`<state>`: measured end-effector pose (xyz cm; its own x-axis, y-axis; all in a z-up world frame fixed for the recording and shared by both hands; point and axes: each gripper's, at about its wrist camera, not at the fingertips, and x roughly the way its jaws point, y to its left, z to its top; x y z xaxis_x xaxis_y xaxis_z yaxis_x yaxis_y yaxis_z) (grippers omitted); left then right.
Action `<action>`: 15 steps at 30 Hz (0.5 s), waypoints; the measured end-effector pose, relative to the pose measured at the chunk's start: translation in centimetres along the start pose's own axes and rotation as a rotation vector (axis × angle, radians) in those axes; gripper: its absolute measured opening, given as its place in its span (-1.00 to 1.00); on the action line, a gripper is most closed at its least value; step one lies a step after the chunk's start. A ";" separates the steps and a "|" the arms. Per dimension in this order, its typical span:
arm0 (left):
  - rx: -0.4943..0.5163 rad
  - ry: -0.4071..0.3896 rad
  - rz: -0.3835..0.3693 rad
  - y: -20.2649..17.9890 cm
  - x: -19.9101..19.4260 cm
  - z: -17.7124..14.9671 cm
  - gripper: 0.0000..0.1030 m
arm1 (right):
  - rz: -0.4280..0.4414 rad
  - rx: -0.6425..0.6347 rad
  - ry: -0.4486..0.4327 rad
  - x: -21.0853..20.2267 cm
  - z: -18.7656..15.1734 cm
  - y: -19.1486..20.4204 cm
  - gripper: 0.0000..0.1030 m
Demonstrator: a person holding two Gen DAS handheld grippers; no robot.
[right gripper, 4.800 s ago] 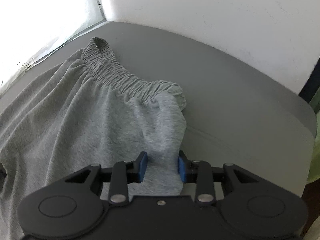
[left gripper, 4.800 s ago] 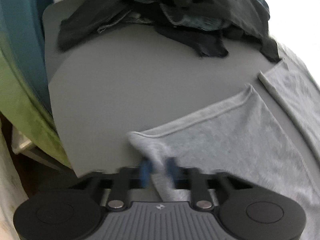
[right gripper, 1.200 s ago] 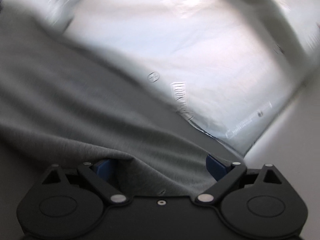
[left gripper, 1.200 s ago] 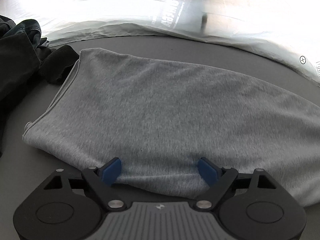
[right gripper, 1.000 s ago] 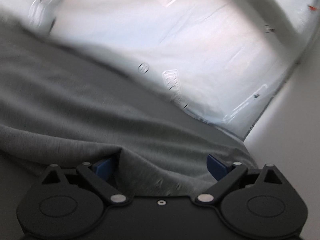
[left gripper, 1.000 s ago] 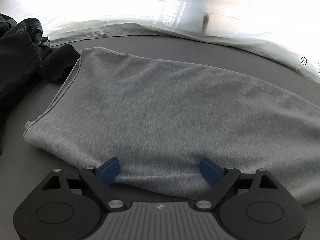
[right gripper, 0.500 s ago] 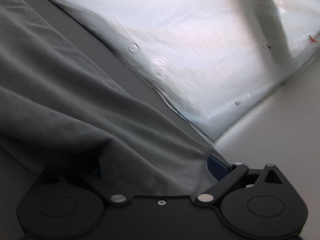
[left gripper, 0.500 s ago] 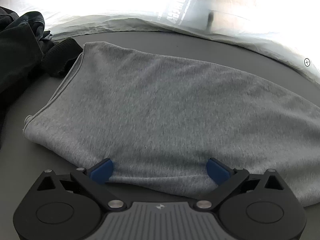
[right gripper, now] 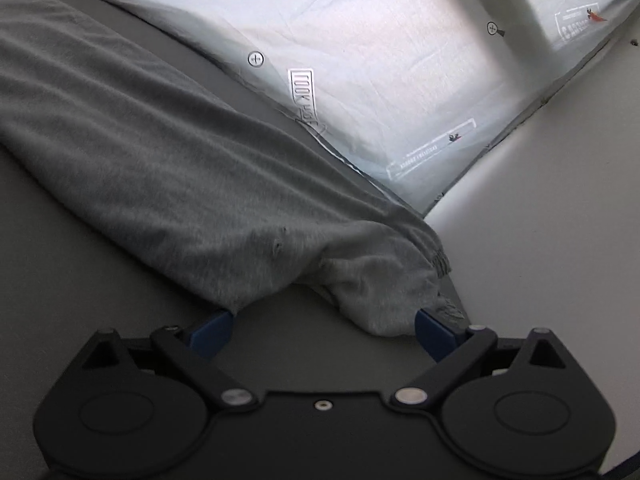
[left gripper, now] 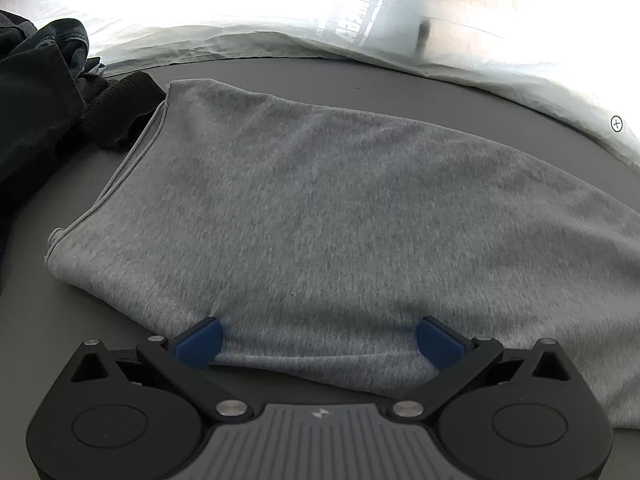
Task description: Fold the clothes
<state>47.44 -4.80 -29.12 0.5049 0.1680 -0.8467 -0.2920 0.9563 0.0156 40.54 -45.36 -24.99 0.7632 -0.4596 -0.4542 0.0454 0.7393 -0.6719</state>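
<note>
A grey garment lies folded lengthwise on the dark grey table. My left gripper is open, its blue fingertips spread wide over the garment's near folded edge. In the right wrist view the same grey garment stretches away to the left, with its gathered waistband end bunched just in front of the right fingertip. My right gripper is open and holds nothing; bare table lies between its fingertips.
A pile of dark clothes sits at the table's far left, touching the garment's corner. A white printed plastic sheet runs along the table's far edge, also in the right wrist view. A white wall stands at the right.
Both grippers went from shut on the garment to open after laying it folded. In the last second my right gripper drew back off the cloth, baring table between its fingers; the left barely moved.
</note>
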 end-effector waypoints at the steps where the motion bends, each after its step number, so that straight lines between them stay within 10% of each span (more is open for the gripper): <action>1: 0.002 0.004 -0.002 0.0 0.0 0.0 1.00 | 0.008 0.000 -0.006 -0.1 0.2 -0.1 0.92; 8: 0.000 0.026 -0.010 0.3 -0.4 0.2 1.00 | 0.101 0.012 -0.125 -1.3 2.1 -1.1 0.92; 15: -0.208 -0.014 -0.040 4.3 -2.9 -1.8 0.90 | 0.273 0.162 -0.105 0.9 5.7 -2.0 0.98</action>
<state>43.28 -1.60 -27.58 0.5300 0.1357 -0.8371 -0.4324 0.8924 -0.1291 44.83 -44.45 -20.68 0.8233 -0.1866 -0.5360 -0.0747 0.9006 -0.4281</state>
